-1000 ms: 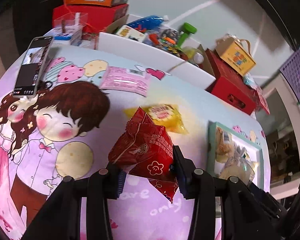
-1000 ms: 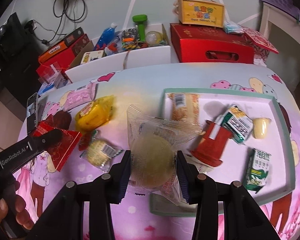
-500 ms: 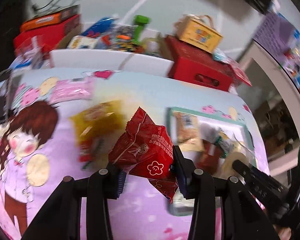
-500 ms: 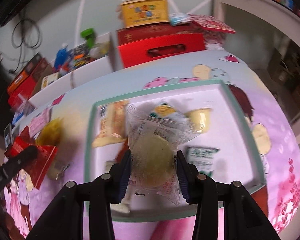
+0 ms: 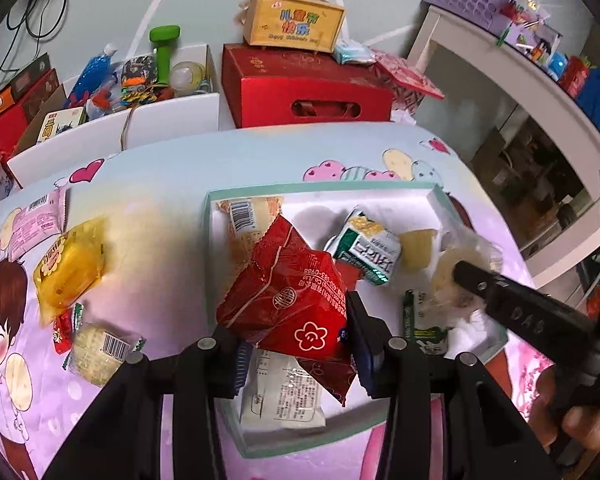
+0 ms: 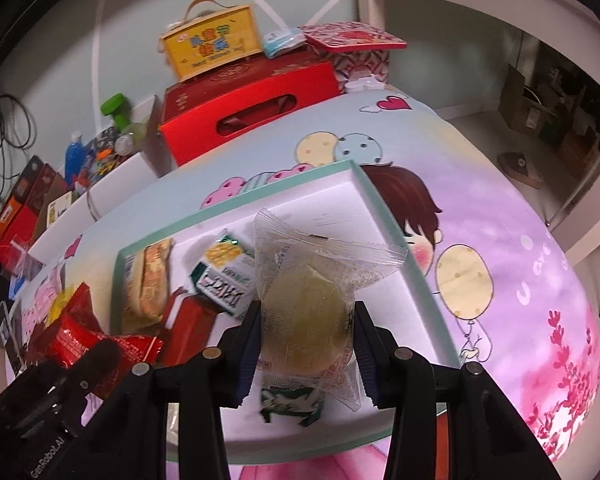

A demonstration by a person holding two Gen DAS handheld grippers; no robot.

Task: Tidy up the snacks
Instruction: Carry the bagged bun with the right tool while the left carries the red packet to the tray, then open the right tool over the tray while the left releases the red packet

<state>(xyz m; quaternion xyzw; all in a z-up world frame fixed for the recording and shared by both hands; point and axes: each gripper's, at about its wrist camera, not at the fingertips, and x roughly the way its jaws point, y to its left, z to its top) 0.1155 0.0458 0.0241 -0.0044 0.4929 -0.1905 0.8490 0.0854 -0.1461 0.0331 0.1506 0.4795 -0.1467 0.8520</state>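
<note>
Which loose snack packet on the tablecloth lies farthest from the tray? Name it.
The pink packet near the far left edge. The yellow packet and the clear-wrapped pastry both lie closer to the tray.

The right tool [image 6: 306, 354] clamps a clear-wrapped round pastry [image 6: 306, 312] above the white tray [image 6: 384, 208], where a green-and-white packet [image 6: 224, 276] lies.

The red packet [image 5: 288, 300] hides part of the white wrapper [image 5: 280, 392] beneath it; the green carton [image 6: 290, 402] sits half-hidden behind the clear-wrapped cake [image 6: 306, 312].
</note>
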